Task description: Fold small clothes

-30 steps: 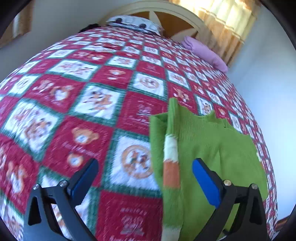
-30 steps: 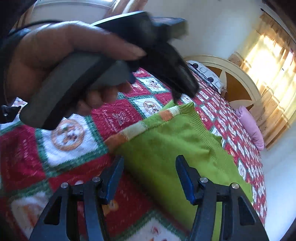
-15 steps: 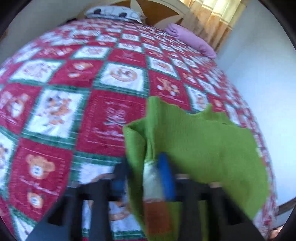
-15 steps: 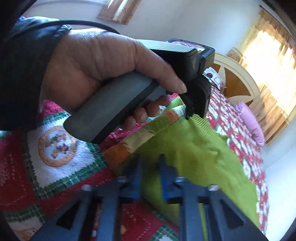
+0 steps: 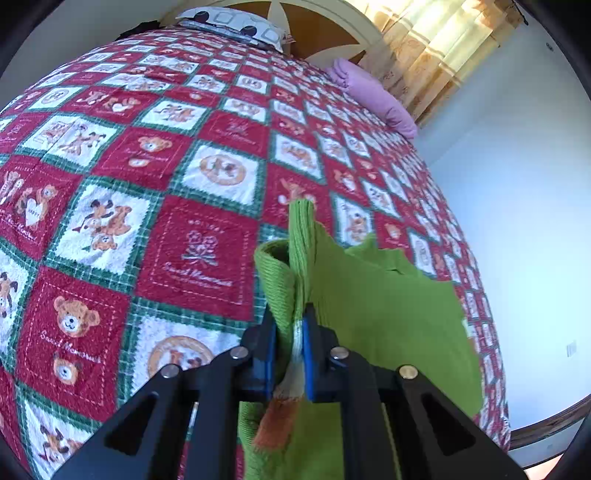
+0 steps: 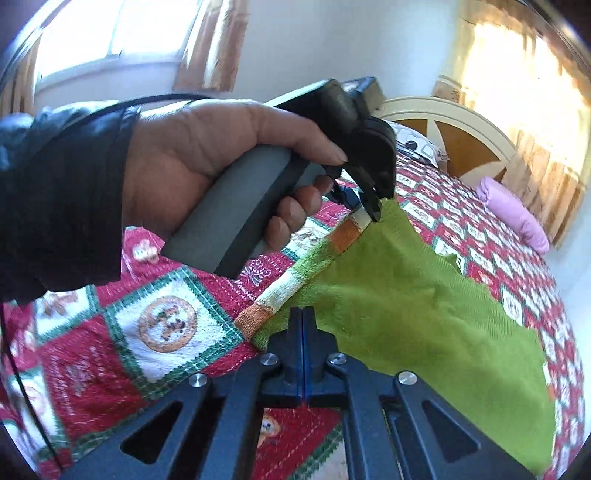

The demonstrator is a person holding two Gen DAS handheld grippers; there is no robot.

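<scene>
Left wrist view: left tool [image 5: 289, 354] clamped on the striped edge of a green knit garment [image 5: 376, 306], blue pads pressed against the white and orange bands of the trim. Ribbed green hem bunched and standing up just beyond the fingertips. Rest of the garment spread to the right over the red, white and green teddy-bear quilt [image 5: 199, 254] covering the bed. Farther back, a patterned pillow [image 5: 236, 27] at the headboard [image 5: 325, 33] and a purple pillow [image 5: 373, 96] near the curtains [image 5: 436, 40].

Right wrist view: right tool [image 6: 303, 332] drawn fully together at the near edge of the garment [image 6: 413, 302], beside the orange and white striped trim [image 6: 280, 291]; probably pinching cloth, though the fabric between the pads hard to make out. Above, a hand [image 6: 192, 162] in a dark sleeve gripping the grey handle of the left tool [image 6: 364, 206], its tip closed on the far end of the same trim, lifted off the quilt [image 6: 170, 328]. Trim stretched taut between both tools.
</scene>
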